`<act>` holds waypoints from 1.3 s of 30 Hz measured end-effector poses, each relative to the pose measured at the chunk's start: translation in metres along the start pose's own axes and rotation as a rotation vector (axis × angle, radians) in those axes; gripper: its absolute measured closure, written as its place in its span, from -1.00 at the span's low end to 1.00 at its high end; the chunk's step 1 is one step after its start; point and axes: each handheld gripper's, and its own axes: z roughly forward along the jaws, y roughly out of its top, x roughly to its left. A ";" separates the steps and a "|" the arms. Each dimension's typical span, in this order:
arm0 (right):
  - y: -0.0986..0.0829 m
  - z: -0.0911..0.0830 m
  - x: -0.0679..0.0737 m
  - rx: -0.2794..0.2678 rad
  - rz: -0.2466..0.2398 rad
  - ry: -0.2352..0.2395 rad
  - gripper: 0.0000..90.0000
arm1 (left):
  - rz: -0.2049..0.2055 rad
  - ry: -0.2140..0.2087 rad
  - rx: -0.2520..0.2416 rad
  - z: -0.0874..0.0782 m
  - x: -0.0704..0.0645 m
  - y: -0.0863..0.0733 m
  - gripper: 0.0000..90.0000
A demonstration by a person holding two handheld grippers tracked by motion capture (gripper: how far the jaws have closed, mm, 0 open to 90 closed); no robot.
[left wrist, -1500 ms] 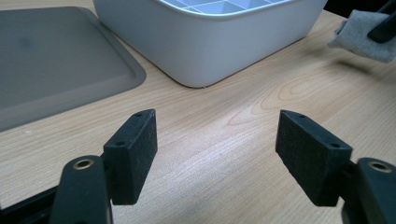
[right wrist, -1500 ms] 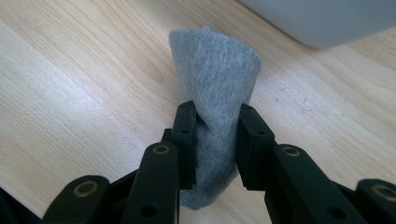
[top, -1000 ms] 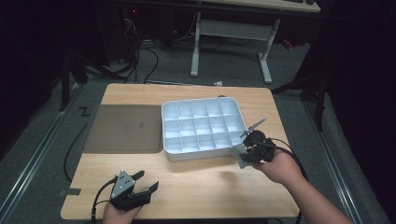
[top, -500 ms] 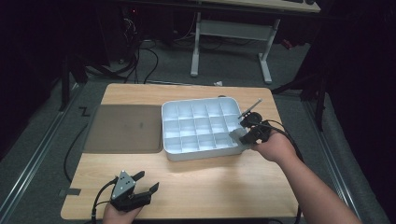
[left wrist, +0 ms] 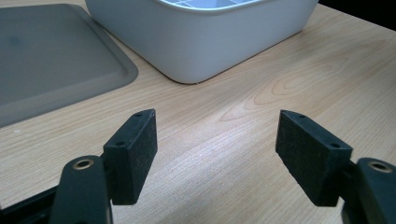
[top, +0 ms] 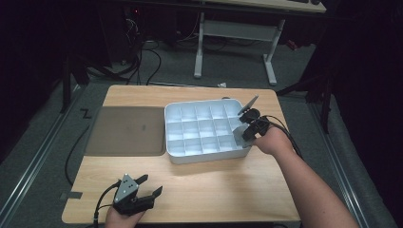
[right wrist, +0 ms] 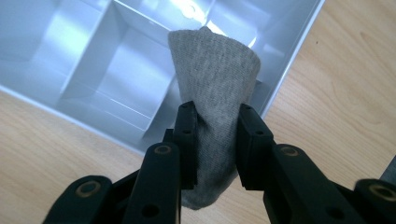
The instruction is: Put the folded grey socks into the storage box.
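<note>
- While the right gripper (top: 245, 124) is hovering at the right edge of the white divider tray (top: 177, 155), its jaws are pinching a rolled grey cloth (right wrist: 215, 88), squeezing it about halfway down its length.
- In the right gripper view the cloth is sticking out past the jaws over the tray's edge compartments, and its lower end is hanging out under the jaws toward the hand.
- The left gripper (top: 142, 189) is resting low at the near left of the counter (top: 214, 190), jaws spread wide and gripping nothing, just bare wood between them in the left gripper view (left wrist: 217, 140).
- Compared with half a second ago, the right hand is sitting a bit further up along the tray's right side, and a second ago it was down by the near right corner. The left gripper is staying put.
- The cloth's long axis is running along the gripper's own line, with the far end pointing over the tray and looking wider than the pinched middle.
- A flat grey mat (top: 128, 130) is lying just left of the tray, touching or nearly touching it, can't tell which.
</note>
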 end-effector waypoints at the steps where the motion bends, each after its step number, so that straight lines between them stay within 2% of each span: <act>1: 0.001 0.004 0.000 0.015 0.000 -0.008 0.63 | 0.000 0.000 0.001 0.000 0.000 0.000 -0.33; 3: 0.002 0.009 0.002 0.029 0.014 -0.016 0.64 | 0.000 -0.001 0.001 0.000 0.000 0.000 -0.33; 10: 0.006 0.020 0.007 0.060 -0.013 -0.021 0.65 | 0.003 -0.002 0.006 0.000 0.001 0.000 -0.33; 11: 0.006 0.020 0.009 0.068 -0.004 -0.022 0.65 | 0.003 -0.004 0.009 0.000 0.001 0.000 -0.33; 12: 0.006 0.021 0.009 0.064 -0.023 -0.021 0.65 | 0.001 -0.004 0.008 0.000 0.001 0.000 -0.33; 20: 0.005 0.023 0.014 0.063 -0.031 -0.020 0.65 | -0.003 -0.002 0.002 -0.001 0.001 0.000 -0.33; 22: 0.004 0.023 0.016 0.068 -0.013 -0.014 0.65 | -0.002 -0.002 0.002 -0.001 0.001 0.000 -0.33; 25: 0.003 0.022 0.018 0.066 -0.014 -0.003 0.65 | 0.000 -0.003 0.004 0.000 0.001 0.000 -0.33; 26: 0.002 0.023 0.018 0.061 -0.029 -0.002 0.65 | -0.001 -0.003 0.007 -0.001 0.001 0.000 -0.33; 30: -0.001 0.024 0.019 0.060 -0.012 0.006 0.65 | -0.005 -0.002 0.004 -0.001 0.002 0.000 -0.33; 34: -0.002 0.027 0.019 0.055 -0.018 0.006 0.65 | -0.007 -0.001 0.003 -0.001 0.002 0.000 -0.33; 36: -0.002 0.028 0.019 0.060 -0.013 0.003 0.65 | -0.007 0.000 0.002 -0.001 0.001 0.000 -0.33; 37: -0.002 0.029 0.021 0.072 0.007 0.000 0.65 | -0.006 0.000 0.002 -0.001 0.001 0.000 -0.33; 39: -0.001 0.032 0.020 0.071 -0.017 -0.002 0.65 | -0.006 0.000 0.001 -0.001 0.001 0.000 -0.33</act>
